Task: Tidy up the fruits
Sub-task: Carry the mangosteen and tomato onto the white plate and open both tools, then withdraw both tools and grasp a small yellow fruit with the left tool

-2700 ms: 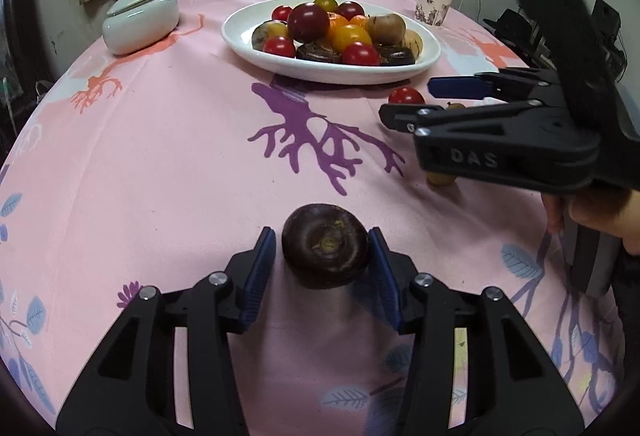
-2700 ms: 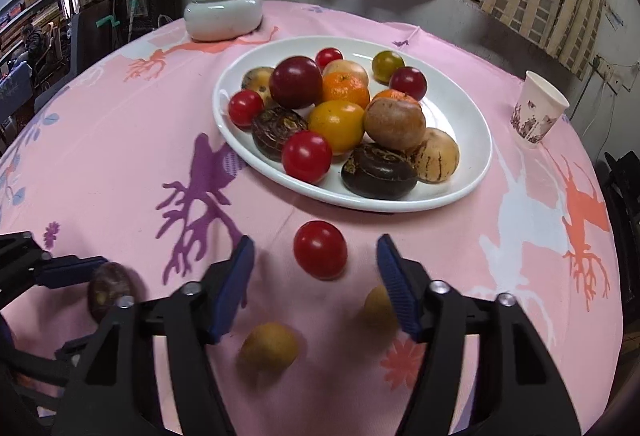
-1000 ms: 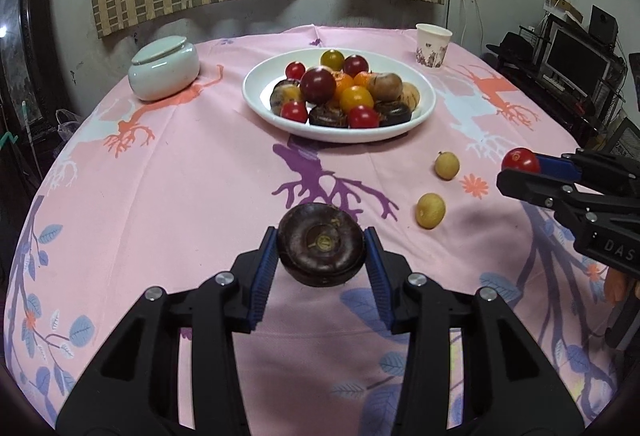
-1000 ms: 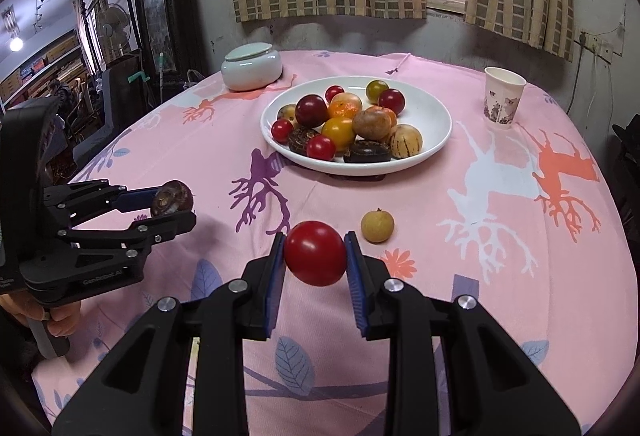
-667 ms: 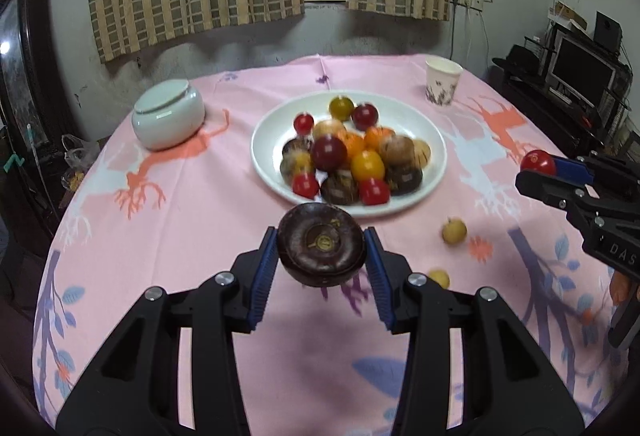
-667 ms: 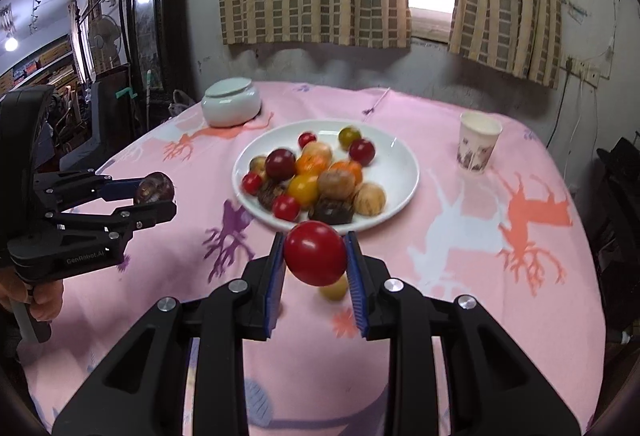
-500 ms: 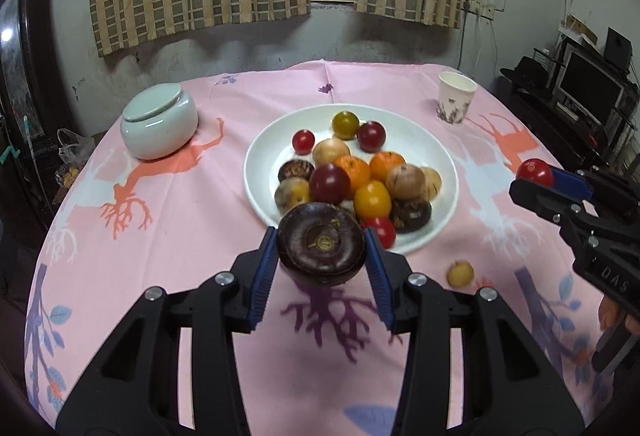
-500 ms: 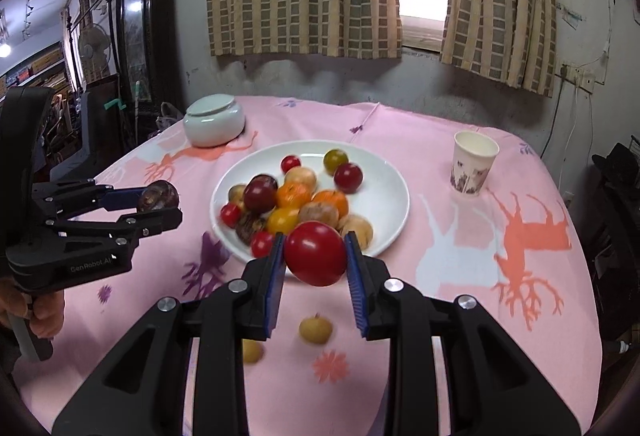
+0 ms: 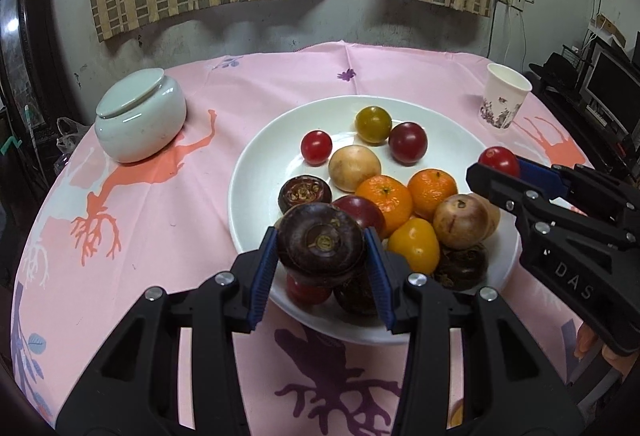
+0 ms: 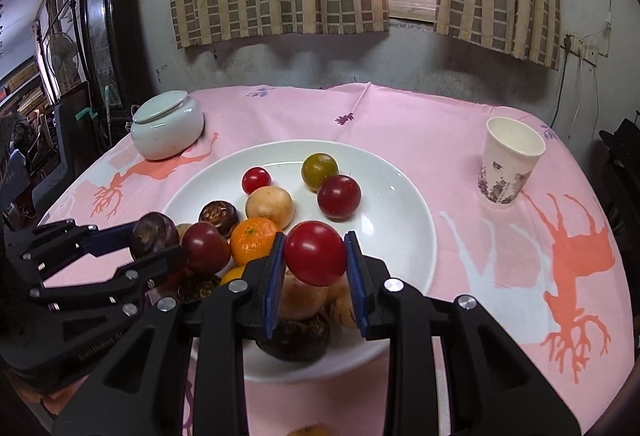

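Fruit pile (image 9: 404, 211) crowds the white plate's (image 9: 256, 171) near half; its far right side (image 10: 400, 220) lies bare. On the counter (image 9: 256, 75), lidded jar (image 9: 140, 115) stands far left, paper cup (image 10: 508, 163) far right, open cloth between.

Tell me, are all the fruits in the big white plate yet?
Most already sit in the round white plate. The left gripper holds a dark purple-brown round fruit and the right gripper holds a shiny red tomato, both above the plate, unreleased. One yellowish fruit remains on the pink tablecloth.
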The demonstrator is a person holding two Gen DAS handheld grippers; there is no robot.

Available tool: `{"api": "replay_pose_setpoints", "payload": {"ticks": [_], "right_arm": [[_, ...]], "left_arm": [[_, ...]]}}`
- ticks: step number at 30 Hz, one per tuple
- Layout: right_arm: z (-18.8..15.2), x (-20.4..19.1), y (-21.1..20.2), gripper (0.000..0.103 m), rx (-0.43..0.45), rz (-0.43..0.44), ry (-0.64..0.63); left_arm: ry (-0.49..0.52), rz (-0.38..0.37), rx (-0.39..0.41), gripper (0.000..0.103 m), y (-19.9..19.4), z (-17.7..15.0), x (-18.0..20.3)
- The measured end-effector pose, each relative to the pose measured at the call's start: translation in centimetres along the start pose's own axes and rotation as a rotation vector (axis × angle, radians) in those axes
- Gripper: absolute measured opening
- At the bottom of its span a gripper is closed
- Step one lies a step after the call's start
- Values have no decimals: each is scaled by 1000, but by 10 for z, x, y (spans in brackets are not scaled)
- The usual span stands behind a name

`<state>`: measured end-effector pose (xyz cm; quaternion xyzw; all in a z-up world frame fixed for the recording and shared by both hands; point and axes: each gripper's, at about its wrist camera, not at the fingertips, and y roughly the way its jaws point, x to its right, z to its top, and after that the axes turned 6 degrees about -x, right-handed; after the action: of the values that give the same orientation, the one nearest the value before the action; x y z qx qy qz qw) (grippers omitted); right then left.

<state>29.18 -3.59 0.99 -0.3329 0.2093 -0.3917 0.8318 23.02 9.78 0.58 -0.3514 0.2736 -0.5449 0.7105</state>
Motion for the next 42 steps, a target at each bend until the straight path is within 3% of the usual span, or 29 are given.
{"api": "replay_pose_setpoints", "payload": {"ticks": [4, 6, 19, 21, 23, 29, 35, 42], "right_arm": [[4, 7, 13, 33, -35, 44, 65], [3, 10, 15, 33, -41, 56, 92], [-18, 17, -32, 37, -21, 69, 107], [-25, 16, -42, 44, -20, 71, 107], [-36, 16, -58, 61, 3, 71, 121], [-74, 20, -85, 63, -68, 63, 158], [-120, 18, -101, 63, -100, 83, 177], [-140, 41, -101, 64, -101, 82, 249]], "left_arm": [[-17, 25, 16, 48, 1, 3, 1], [-37, 17, 3, 68, 2, 4, -1], [-24, 7, 36, 70, -37, -7, 1], [-13, 10, 49, 74, -49, -14, 2], [-5, 2, 58, 77, -61, -22, 3], [-33, -32, 32, 82, -81, -53, -4], [50, -52, -8, 83, -81, -90, 21], [127, -60, -75, 83, -61, -118, 58]]}}
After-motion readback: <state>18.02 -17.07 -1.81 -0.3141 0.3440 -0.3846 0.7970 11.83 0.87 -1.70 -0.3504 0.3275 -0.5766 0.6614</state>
